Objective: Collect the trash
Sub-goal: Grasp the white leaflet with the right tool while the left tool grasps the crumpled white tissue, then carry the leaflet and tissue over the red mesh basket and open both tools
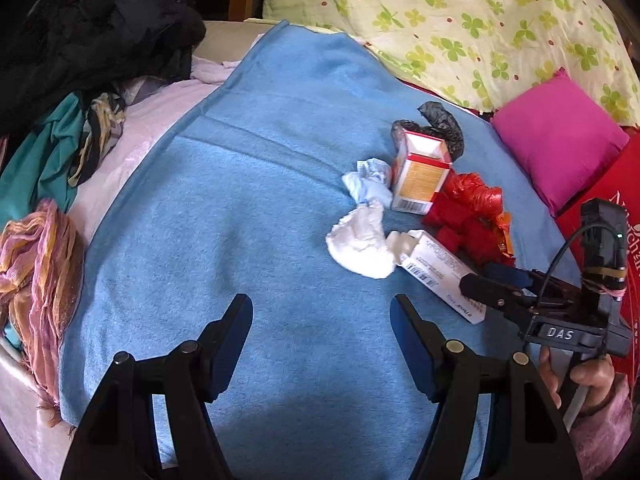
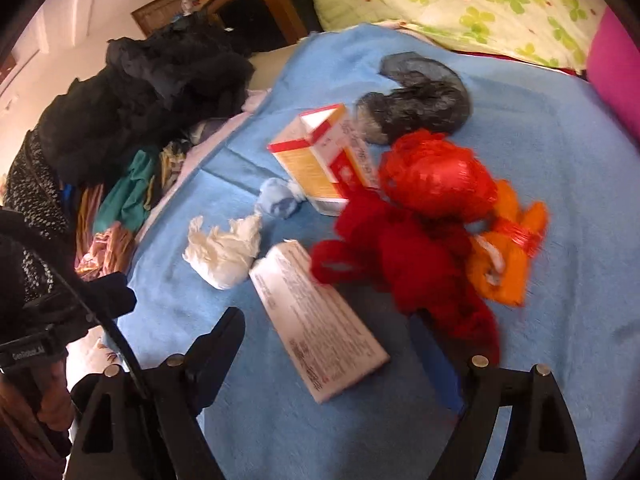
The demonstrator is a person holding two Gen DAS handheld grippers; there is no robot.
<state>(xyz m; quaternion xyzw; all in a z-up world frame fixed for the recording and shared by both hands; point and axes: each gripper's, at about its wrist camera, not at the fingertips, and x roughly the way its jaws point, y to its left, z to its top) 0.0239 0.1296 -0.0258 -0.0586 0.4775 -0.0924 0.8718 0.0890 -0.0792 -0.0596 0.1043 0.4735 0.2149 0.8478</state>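
Trash heaped on blue blanket (image 1: 248,200): white tissue wad (image 2: 224,254), flat white carton (image 2: 320,320), red plastic bag (image 2: 432,176). My right gripper (image 2: 336,332) gapes wide over the carton, gripping nothing. My left gripper (image 1: 322,308) hangs half-open, empty.

Fuzzy matt blue blanket (image 1: 248,184), crumpled white tissue (image 1: 360,240), glossy red plastic bag (image 2: 436,176)

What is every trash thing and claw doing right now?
Left claw: open, empty.
Right claw: open, over the flat white box.
Flat white box: lying down.
Red and orange box: top flaps open.
White tissue: crumpled.
Red bag: scrunched.
Black bag: crumpled.
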